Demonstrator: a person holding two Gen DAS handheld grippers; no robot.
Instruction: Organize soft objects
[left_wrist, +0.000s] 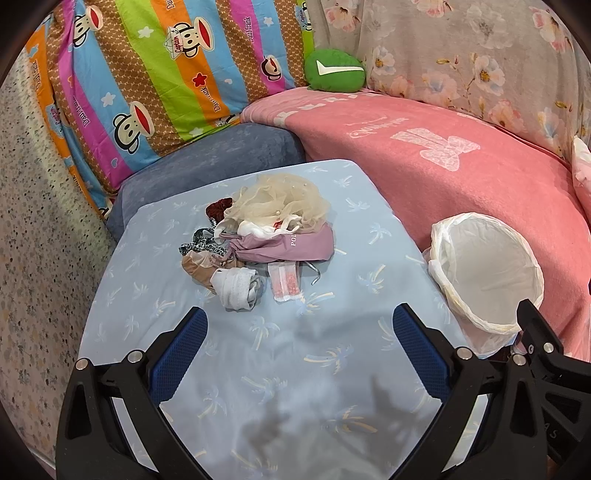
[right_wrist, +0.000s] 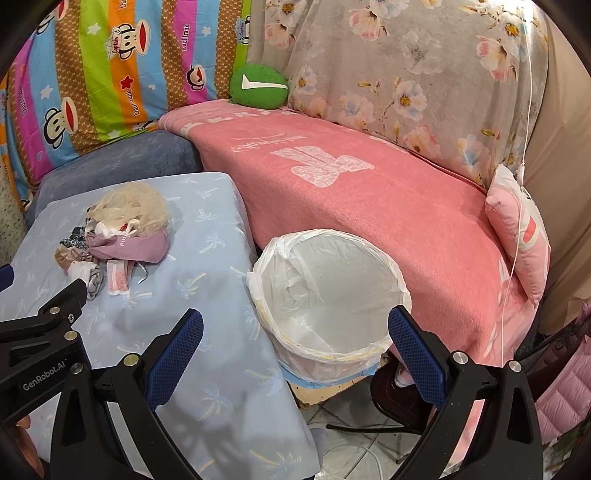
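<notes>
On the light blue palm-print cloth (left_wrist: 258, 369), a heap of soft objects (left_wrist: 258, 236) lies near the far end: cream netting on top, a mauve pouch, a white sock, and patterned scraps. Just right of the cloth stands a white lined bin (right_wrist: 325, 295), against the pink blanket (right_wrist: 369, 192). The left gripper (left_wrist: 299, 328) hovers before the heap, jaws spread wide and holding nothing. The right gripper (right_wrist: 295, 328) hangs over the bin's near rim, likewise wide open and unladen.

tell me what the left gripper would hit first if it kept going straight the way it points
Probably the pile of soft items, starting with the white sock at its near edge. The left gripper is open and empty above the blue palm-print cloth; depth is unclear, so it might meet the cloth first.
</notes>
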